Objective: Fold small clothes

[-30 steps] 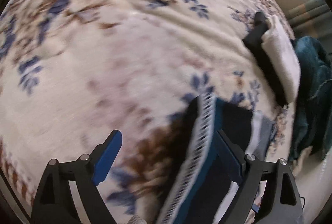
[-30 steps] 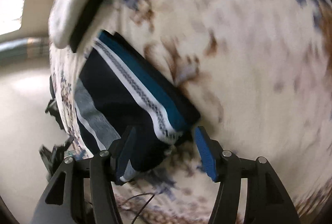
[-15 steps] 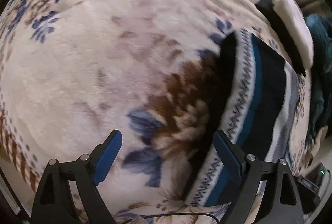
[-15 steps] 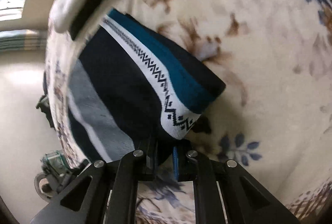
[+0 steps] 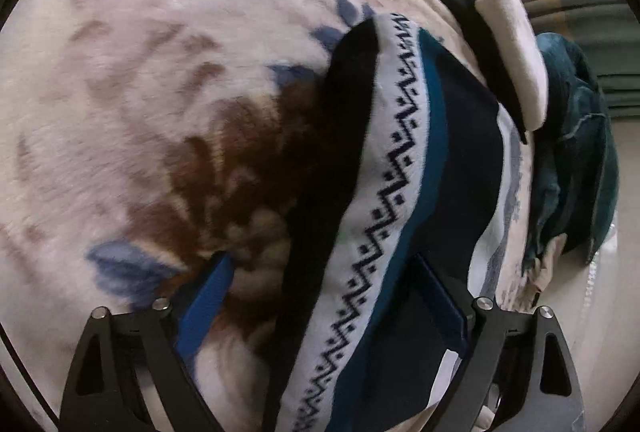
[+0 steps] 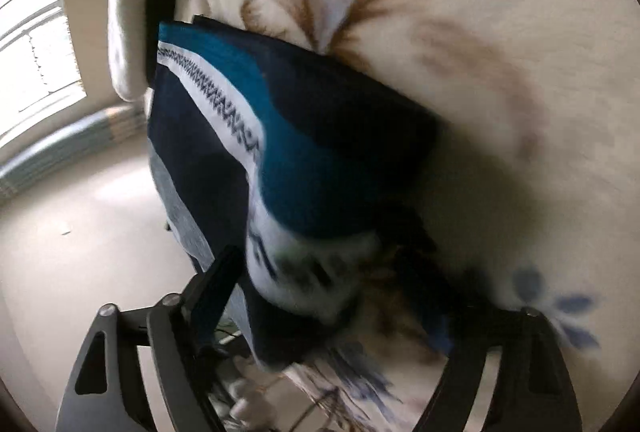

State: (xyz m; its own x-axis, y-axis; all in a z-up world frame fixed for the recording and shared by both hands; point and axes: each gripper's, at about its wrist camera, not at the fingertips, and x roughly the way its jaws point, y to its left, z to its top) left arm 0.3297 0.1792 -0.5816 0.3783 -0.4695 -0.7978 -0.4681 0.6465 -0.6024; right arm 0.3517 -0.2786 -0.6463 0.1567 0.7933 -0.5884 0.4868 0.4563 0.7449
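Note:
A folded sweater (image 5: 400, 160), navy and teal with a white zigzag band, lies on the floral blanket (image 5: 160, 72). My left gripper (image 5: 324, 296) is open and straddles the sweater's near dark edge. Its left pad is over the blanket and its right pad over the navy part. In the right wrist view the same sweater (image 6: 304, 136) fills the middle. The jaws of my right gripper (image 6: 328, 304) are opening, with the sweater's white-banded corner loose between them and neither pad pressing on it.
A folded white and black garment (image 5: 516, 48) lies beyond the sweater and also shows as a white roll (image 6: 124, 32). A crumpled teal garment (image 5: 572, 152) hangs at the bed's edge. The pale floor (image 6: 80, 216) lies past that edge, under a window.
My right gripper closed on the sweater's corner half a second ago and now stands wide apart. Both grippers have dropped closer to the sweater. The left jaws stayed open.

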